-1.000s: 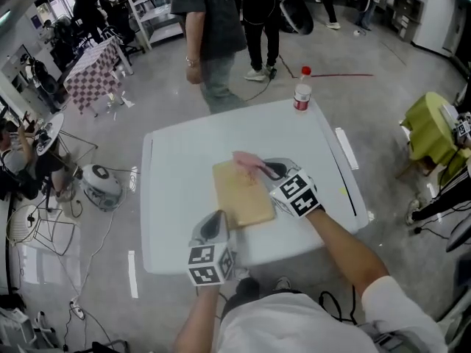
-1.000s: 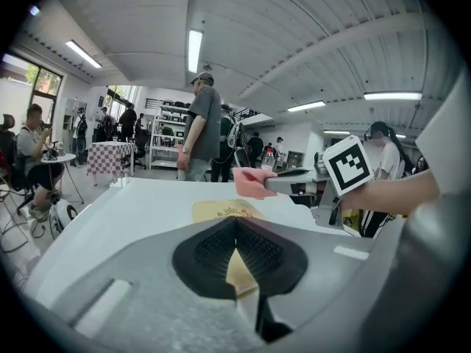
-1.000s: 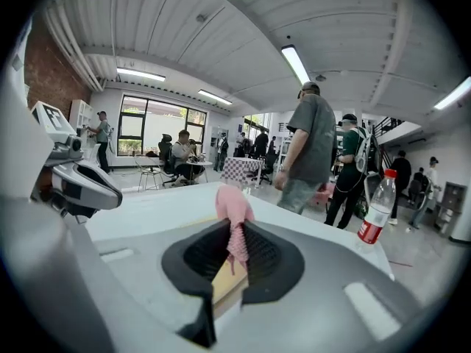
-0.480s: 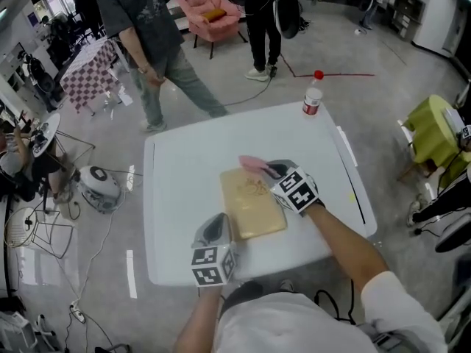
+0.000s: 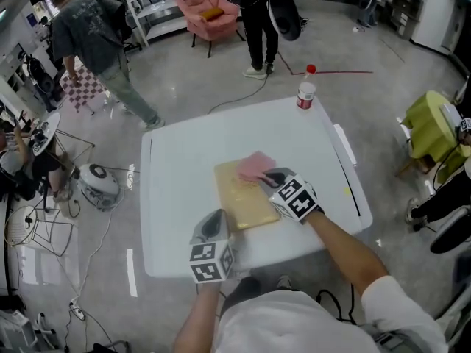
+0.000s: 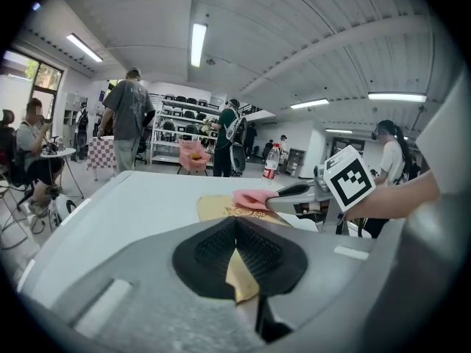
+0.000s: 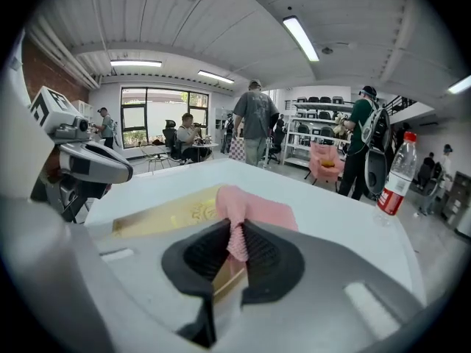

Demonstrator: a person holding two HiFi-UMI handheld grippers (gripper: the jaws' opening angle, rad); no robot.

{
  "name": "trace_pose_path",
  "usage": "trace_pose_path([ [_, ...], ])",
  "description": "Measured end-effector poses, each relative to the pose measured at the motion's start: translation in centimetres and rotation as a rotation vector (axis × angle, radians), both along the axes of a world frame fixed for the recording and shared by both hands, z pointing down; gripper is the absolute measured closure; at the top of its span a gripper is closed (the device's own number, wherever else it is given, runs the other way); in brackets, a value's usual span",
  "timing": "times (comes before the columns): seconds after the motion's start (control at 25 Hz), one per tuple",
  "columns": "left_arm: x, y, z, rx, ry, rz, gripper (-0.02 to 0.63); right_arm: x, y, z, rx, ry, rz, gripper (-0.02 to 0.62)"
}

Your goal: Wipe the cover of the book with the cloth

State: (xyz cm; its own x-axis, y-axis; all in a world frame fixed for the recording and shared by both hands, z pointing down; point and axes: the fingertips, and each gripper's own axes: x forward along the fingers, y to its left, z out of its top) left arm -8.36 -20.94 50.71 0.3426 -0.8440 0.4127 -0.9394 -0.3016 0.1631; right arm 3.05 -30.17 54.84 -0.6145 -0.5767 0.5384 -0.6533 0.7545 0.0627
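Observation:
A tan book (image 5: 241,201) with a gold emblem lies flat in the middle of the white table (image 5: 184,160). A pink cloth (image 5: 255,166) rests on the book's far right part. My right gripper (image 5: 274,176) is shut on the cloth's near edge; the right gripper view shows the cloth (image 7: 254,212) pinched between the pads and spread over the book (image 7: 165,215). My left gripper (image 5: 215,225) is shut, its tips at the book's near left corner. In the left gripper view the book (image 6: 221,208) shows just beyond the closed pads, so I cannot tell whether they pinch it.
A plastic bottle with a red cap (image 5: 304,94) stands at the table's far right edge. People walk and stand on the floor beyond the table. A pink armchair (image 5: 208,15) stands farther back, and a green chair (image 5: 428,134) is to the right.
The right gripper has drawn the cloth from the book's far edge onto its cover. The left gripper stays at the near corner. A person behind the table has walked off to the left.

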Motion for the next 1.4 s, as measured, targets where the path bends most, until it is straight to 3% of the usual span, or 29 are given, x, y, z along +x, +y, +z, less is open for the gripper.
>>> trace_pose_path([
  [0.96,1.9,2.3,0.1,0.009,0.005,-0.066,0.600,1.7,13.5,0.8,-0.118,-0.080,-0.145,0.560],
  [1.4,-0.4,0.6,-0.1,0.013,0.003,-0.075,0.600,1.7,7.3,-8.3,0.049,-0.159,-0.072,0.560],
])
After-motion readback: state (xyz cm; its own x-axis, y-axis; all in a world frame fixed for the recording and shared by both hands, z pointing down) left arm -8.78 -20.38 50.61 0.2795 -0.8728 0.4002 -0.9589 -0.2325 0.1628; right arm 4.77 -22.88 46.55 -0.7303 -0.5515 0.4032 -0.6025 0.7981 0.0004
